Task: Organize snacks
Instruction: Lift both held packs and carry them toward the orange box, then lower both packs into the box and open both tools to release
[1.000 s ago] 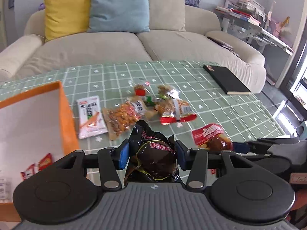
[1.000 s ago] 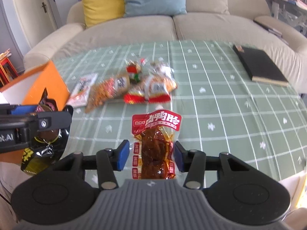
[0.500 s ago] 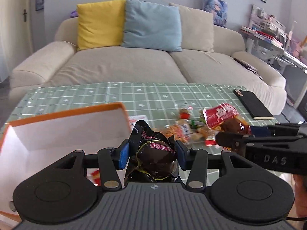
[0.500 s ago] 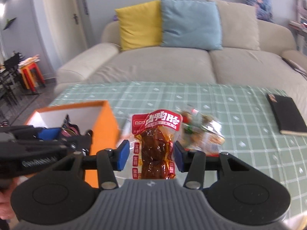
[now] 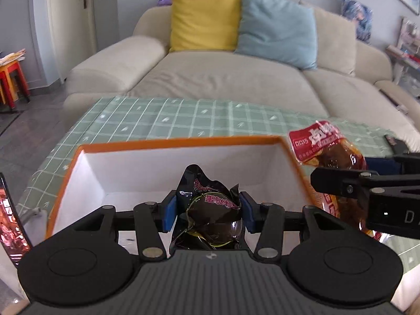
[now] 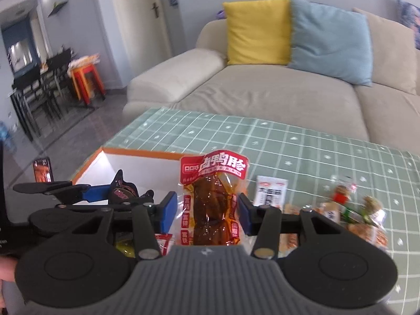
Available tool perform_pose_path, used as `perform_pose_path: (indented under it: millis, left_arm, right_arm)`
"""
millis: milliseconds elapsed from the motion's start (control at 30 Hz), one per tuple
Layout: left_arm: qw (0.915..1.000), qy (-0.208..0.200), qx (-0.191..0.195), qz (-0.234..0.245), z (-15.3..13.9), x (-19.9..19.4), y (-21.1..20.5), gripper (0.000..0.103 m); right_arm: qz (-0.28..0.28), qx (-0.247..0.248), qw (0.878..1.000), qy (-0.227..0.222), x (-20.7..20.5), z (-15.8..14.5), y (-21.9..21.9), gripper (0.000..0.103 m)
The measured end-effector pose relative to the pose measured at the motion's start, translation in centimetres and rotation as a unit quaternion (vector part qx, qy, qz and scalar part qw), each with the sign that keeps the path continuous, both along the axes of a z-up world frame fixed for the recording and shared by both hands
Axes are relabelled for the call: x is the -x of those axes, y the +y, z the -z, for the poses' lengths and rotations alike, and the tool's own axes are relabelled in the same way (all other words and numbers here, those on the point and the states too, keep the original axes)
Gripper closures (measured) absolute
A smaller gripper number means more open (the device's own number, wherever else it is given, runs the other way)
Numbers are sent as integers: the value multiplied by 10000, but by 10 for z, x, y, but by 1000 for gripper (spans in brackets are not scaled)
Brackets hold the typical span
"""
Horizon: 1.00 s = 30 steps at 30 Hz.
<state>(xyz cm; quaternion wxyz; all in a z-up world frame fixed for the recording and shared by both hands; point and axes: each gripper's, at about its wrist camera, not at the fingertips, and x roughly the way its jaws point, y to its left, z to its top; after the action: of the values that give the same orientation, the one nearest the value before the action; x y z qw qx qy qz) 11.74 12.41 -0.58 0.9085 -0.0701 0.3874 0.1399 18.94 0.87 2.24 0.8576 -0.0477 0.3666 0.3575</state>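
- At the far left, the orange box [image 5: 181, 139] with white inner walls stands on the green checked tablecloth [image 5: 183, 115], open side up, directly below and ahead of the left gripper [image 5: 207, 211].
- The left gripper pinches the black snack packet [image 5: 211, 210] between its blue pads; the packet is crumpled, glossy and bulging, with red lettering, and hangs over the box's interior, so a drop looks like a plain release.
- To the right, the right gripper [image 6: 206, 211] clamps the red-topped meat snack pouch [image 6: 214, 202], whose long axis runs upright along the fingers; the clear lower part shows dark brown pieces.
- This pouch sits near the box's right wall, seemingly at or just outside the rim, so it likely needs to go leftward; the left gripper is the nearer to dropping.
- Farther right, loose snack packets [image 6: 351, 210] lie on the cloth, well apart from the box.
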Motion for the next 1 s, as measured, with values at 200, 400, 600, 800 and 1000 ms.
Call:
perform_pose_path:
  millis: [200,400,600,800,1000]
  left_arm:
    - [9985,455,31,-312,27,-6,33,48]
    - [9946,952,42,-407,48,-18,50,48]
    - [9882,1476,231,-337,54,-32,61,47]
    - [9872,1551,233,-280,55,-27,63,47]
    - [9854,1665,133,-334,56,-24,64,47]
  right_arm:
    - [-311,675,9971,-133,-10,30,55,56]
    - [-470,1182,9919,33,-22,61,93,56]
    - [-395,1497,9874,334,-37,81,111,56]
    - [-324,1600,9862,281,-35,89,118,54]
    - [-79,1483,9888,165,-26,88,119,54]
